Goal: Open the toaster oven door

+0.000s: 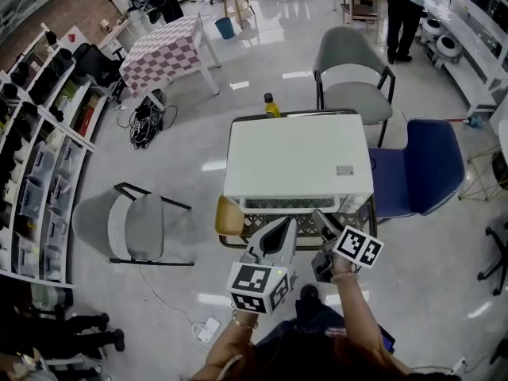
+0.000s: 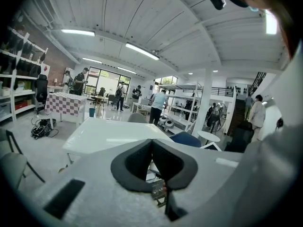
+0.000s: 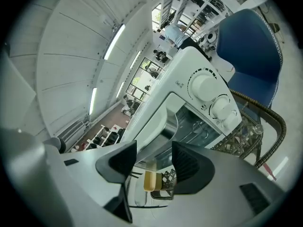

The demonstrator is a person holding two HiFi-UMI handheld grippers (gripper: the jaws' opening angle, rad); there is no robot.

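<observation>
Toaster oven (image 1: 298, 161) on wire-mesh stand (image 1: 254, 222), apparently; glossy floor (image 1: 198, 125), grey chair (image 1: 349, 74) behind.

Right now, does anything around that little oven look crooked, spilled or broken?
Nothing stands out. The oven sits square on its wire stand, with no spill or damage showing. The only untidy spot is a tangle of cables on the floor near the checkered table.

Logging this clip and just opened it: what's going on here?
A person stands before a white toaster oven on a wire stand, holding two tools. The right hand-held gripper, jaws apart and empty, points at the oven's glass door near its handle. The left hand-held gripper is shut, holding nothing.
</observation>
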